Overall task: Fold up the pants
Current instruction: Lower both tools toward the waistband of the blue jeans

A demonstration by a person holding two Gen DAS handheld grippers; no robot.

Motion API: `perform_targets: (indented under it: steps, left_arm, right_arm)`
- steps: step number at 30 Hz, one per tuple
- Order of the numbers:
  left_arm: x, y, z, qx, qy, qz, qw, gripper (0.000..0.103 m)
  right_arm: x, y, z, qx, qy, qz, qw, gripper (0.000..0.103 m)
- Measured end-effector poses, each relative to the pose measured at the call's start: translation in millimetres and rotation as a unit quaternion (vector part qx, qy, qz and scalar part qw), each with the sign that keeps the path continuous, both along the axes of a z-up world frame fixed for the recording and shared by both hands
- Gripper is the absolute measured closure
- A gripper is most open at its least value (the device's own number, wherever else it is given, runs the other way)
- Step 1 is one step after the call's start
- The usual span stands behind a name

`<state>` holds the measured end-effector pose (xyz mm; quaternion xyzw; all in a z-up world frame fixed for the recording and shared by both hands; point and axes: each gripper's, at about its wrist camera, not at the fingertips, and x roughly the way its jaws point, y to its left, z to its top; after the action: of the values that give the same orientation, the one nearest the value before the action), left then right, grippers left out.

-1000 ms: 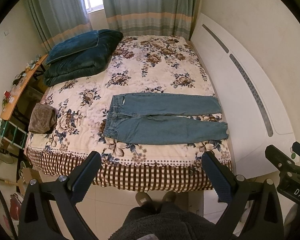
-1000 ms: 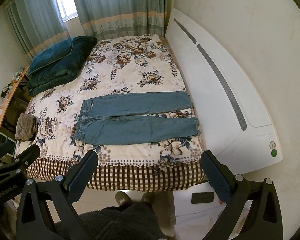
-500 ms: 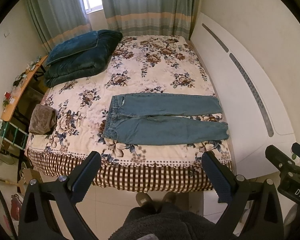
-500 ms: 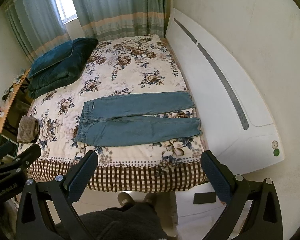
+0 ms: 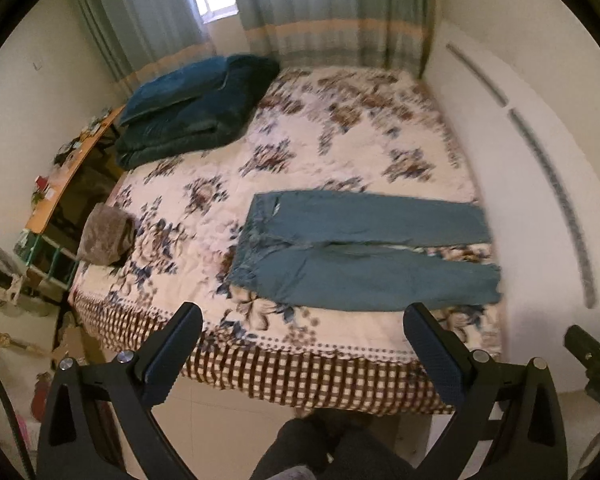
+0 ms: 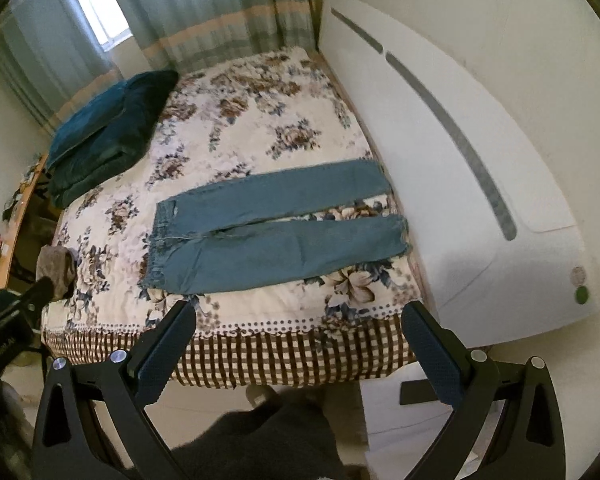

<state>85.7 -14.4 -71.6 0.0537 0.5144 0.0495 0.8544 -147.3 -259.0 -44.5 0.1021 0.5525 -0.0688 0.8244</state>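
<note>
Blue jeans [image 5: 356, 256] lie flat on the floral bedspread [image 5: 300, 152], waist to the left, both legs stretched right toward the headboard. They also show in the right wrist view [image 6: 272, 232]. My left gripper [image 5: 304, 344] is open and empty, held off the near bed edge, short of the jeans. My right gripper [image 6: 296, 340] is open and empty, also in front of the near bed edge. Neither touches the jeans.
A folded dark teal blanket [image 5: 192, 116] lies at the far left of the bed. A brown folded cloth [image 5: 106, 236] sits at the left edge. The white headboard [image 6: 452, 168] runs along the right. A cluttered desk [image 5: 72, 168] stands left.
Both grippers have moved closer to the bed and the views have tilted, so the jeans appear larger. The jeans have not moved. Both grippers stay open.
</note>
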Motion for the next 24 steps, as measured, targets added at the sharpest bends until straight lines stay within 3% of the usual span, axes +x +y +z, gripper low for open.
perform_targets:
  steps: [5,11,20,24]
  left_arm:
    - [47.4,-0.7,-51.9,0.02,0.04,0.002,0.999,0.0]
    - [130.6,1.2,-116.9,0.037,0.092,0.002,0.9951,0.0]
    - [278.6,34.9,-211.8,0.002,0.153,0.02,0.988,0.0]
    - [339.8,44.8,-267.0,0.019,0.177,0.005,0.9839,0.0]
  right_arm:
    - [51.6,-20.3,-71.5,0.026,0.044,-0.02,0.998,0.0]
    - [134.0,-35.0,-162.8,0.058,0.093,-0.051,0.993,0.0]
    - [288.0,-27.9,-294.1,0.102,0.174,-0.112,0.973,0.0]
    - [374.4,-3.8,-362.7,0.11,0.212,-0.087,0.967,0.0]
